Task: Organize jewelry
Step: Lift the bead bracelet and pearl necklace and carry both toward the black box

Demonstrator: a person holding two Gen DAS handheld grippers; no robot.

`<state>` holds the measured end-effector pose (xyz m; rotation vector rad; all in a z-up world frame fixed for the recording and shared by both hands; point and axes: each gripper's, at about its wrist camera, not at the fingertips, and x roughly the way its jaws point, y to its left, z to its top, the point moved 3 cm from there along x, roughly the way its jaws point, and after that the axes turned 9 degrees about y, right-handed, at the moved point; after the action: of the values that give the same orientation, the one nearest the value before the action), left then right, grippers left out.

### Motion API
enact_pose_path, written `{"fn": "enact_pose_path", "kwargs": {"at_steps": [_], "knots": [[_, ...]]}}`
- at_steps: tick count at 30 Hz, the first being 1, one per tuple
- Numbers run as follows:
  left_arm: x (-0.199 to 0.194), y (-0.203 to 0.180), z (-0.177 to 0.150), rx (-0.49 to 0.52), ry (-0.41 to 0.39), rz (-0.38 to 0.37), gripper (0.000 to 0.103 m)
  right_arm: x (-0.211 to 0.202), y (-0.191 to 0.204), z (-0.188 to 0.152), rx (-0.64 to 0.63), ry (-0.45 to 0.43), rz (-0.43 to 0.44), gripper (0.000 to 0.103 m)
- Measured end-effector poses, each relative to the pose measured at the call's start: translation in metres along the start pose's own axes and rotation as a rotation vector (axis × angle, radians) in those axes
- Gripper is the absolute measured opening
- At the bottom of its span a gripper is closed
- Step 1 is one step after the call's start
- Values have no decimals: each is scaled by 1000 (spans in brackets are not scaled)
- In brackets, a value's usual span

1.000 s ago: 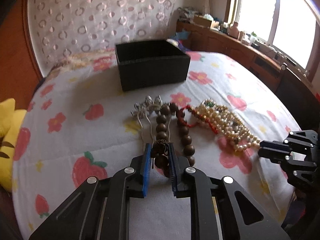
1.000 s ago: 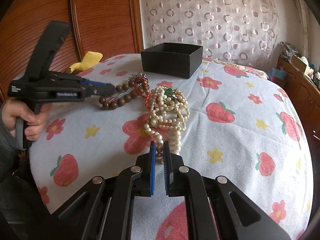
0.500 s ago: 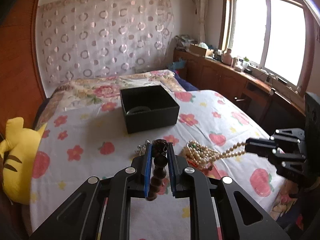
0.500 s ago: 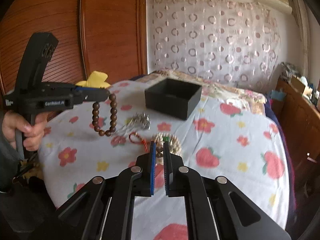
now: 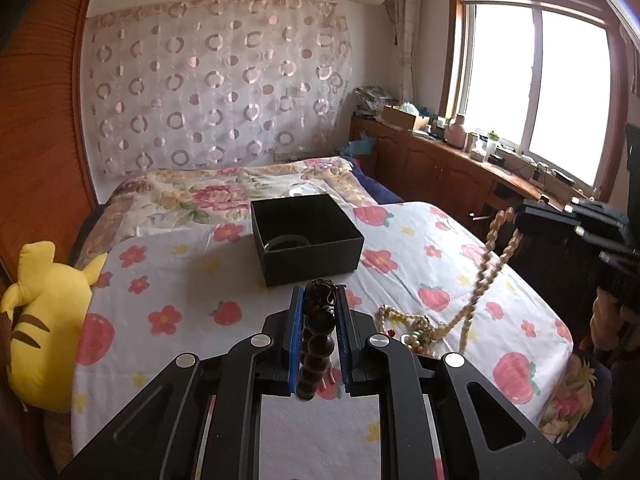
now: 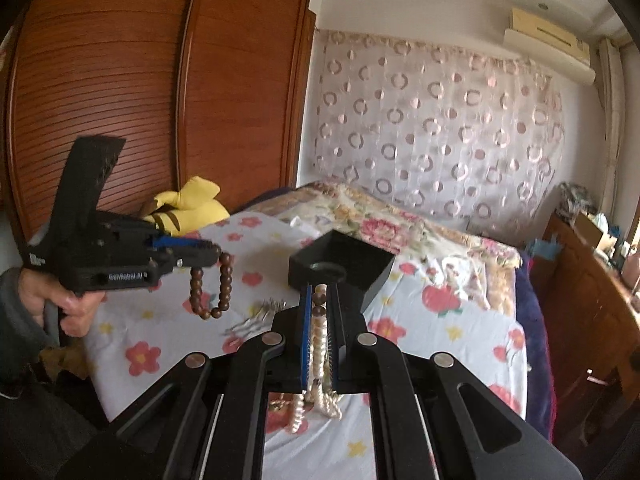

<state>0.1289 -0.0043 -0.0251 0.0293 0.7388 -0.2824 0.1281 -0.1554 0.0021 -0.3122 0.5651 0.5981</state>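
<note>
Wooden bead bracelet (image 5: 318, 336) clamped in raised left tongs (image 5: 319, 300), right tongs (image 6: 319, 300) (level) gripping pearl necklace (image 6: 319, 344)

The lower loop of the brown bead bracelet (image 5: 316, 344) drops out of sight behind the left tool (image 5: 318, 312). The pearl necklace (image 5: 486, 268) is blurred along its hanging strands, and its top end vanishes into the right tool (image 5: 532, 216), itself cut off by the right edge. Inside the black box (image 5: 306, 236) a dark ring-shaped thing (image 5: 287, 243) is too dim to name. The silver pieces (image 6: 256, 318) are too small to make out.
</note>
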Motion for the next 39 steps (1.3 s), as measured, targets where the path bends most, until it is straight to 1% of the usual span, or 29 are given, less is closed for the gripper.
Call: {"fn": "enact_pose_path", "kwargs": {"at_steps": [6, 15, 22, 24, 26, 27, 29, 33, 36, 39], "knots": [[-2, 4, 4, -6, -11, -1, 14, -14, -5, 23, -22, -37, -31, 8], [-10, 6, 23, 0, -48, 9, 14, -30, -15, 61, -46, -94, -67, 8], [-8, 9, 40, 10, -58, 19, 14, -23, -16, 91, -78, -104, -106, 8], [-8, 10, 44, 11, -59, 23, 14, -20, -18, 97, -70, -101, -102, 8], [-8, 11, 44, 9, -60, 25, 14, -14, -18, 94, -68, -72, -86, 8], [-8, 12, 45, 9, -60, 23, 14, -7, -16, 88, -78, -50, -101, 8], [-8, 13, 43, 6, -58, 20, 14, 7, -14, 75, -86, -8, -100, 8], [-4, 15, 37, 2, -47, 17, 14, 34, -24, 48, -63, 81, -125, 8], [-1, 15, 33, 1, -39, 13, 14, 50, -43, 31, -29, 137, -172, 8], [2, 13, 31, -1, -33, 9, 14, 57, -62, 20, 4, 172, -220, 8]]}}
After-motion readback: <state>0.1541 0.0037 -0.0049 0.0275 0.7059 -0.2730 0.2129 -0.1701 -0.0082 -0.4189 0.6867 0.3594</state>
